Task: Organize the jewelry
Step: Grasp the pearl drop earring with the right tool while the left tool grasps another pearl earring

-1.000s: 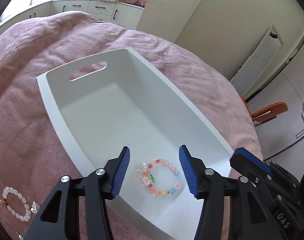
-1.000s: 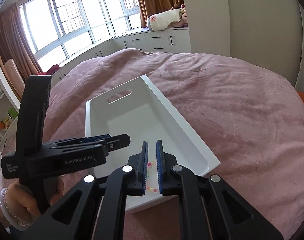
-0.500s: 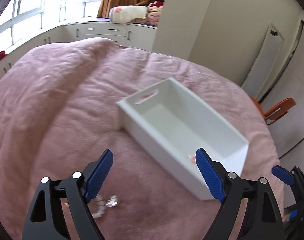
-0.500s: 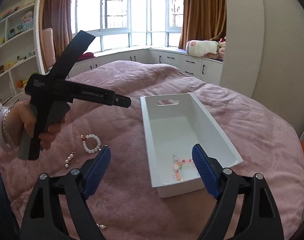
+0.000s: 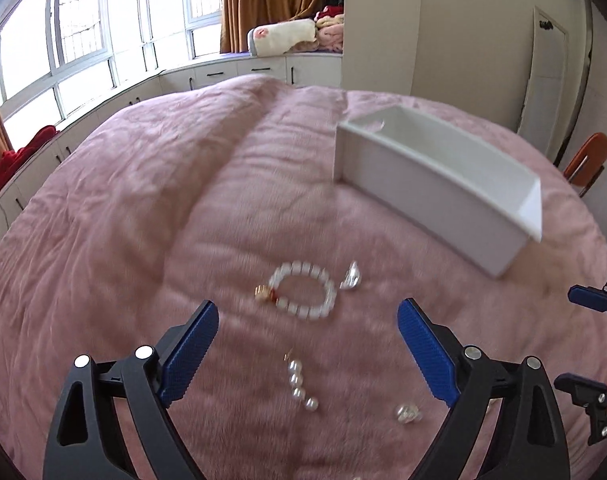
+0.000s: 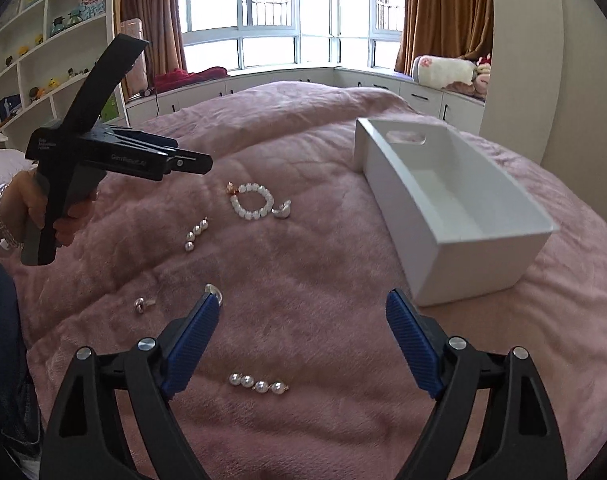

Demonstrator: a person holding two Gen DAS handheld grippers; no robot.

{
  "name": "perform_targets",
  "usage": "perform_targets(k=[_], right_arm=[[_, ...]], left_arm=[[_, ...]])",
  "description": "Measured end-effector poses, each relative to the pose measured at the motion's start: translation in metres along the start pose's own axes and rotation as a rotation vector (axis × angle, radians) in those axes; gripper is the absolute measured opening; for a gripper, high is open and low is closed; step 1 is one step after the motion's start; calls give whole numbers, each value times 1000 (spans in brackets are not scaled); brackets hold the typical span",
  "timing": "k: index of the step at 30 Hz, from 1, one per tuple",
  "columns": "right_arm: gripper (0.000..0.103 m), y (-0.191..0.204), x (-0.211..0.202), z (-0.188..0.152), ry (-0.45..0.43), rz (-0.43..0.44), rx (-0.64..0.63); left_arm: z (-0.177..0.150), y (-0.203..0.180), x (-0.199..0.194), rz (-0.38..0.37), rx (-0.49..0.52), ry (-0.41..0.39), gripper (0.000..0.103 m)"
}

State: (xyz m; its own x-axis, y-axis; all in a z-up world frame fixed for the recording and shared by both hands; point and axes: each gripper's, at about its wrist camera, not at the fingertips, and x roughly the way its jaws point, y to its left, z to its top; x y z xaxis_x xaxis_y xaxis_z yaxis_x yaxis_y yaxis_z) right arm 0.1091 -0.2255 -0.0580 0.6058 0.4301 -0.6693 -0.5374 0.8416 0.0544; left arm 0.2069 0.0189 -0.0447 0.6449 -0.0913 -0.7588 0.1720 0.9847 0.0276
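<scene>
Both hand-held grippers withdrawn from white tray (image 6: 455,216), now wide open, empty, tray lengthwise pointing windowward.

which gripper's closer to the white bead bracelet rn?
Left. The left gripper hangs open just short of the bracelet. The right gripper, also open, sits farther back, the bracelet well beyond its fingertips.

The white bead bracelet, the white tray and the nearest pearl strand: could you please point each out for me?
white bead bracelet (image 6: 252,201): right wrist view, on its near beads.
white tray (image 6: 469,276): right wrist view, on its near end wall.
pearl strand (image 6: 258,385): right wrist view, on a middle pearl.
</scene>
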Motion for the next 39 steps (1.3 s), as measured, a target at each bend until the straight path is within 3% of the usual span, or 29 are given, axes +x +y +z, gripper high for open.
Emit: perform_targets(k=[5, 15, 21, 23, 26, 27, 29, 30, 31, 32, 34, 39], right_arm=[[83, 4, 10, -26, 27, 1, 65], [78, 25, 28, -50, 70, -42, 31], [75, 33, 53, -65, 141, -66, 52], [66, 34, 63, -71, 173, -74, 63], [62, 34, 70, -79, 173, -91, 76], [60, 34, 71, -80, 171, -94, 80], [45, 34, 70, -79, 163, -93, 90], [45, 32, 70, -78, 160, -84, 101], [33, 30, 69, -78, 158, -73, 116], [13, 28, 69, -78, 157, -56, 131], [12, 21, 69, -77, 164, -16, 179], [12, 14, 66, -74, 153, 41, 242]], left_arm=[[-24, -1, 21, 1, -37, 46, 92], [-44, -18, 35, 69, 77, 47, 92], [-50, -15, 50, 19, 69, 67, 92], [-52, -10, 57, -1, 42, 93, 82], [-56, -2, 67, -37, -5, 141, 59], [-58, -1, 68, -35, -7, 144, 58], [-61, 0, 67, -28, 5, 135, 46], [-62, -1, 67, -31, 14, 134, 41], [-63, 0, 66, -33, 18, 136, 31], [-64, 0, 66, -41, 20, 137, 23], [-66, 3, 65, -64, 16, 141, 16], [-67, 4, 62, -76, 34, 141, 16]])
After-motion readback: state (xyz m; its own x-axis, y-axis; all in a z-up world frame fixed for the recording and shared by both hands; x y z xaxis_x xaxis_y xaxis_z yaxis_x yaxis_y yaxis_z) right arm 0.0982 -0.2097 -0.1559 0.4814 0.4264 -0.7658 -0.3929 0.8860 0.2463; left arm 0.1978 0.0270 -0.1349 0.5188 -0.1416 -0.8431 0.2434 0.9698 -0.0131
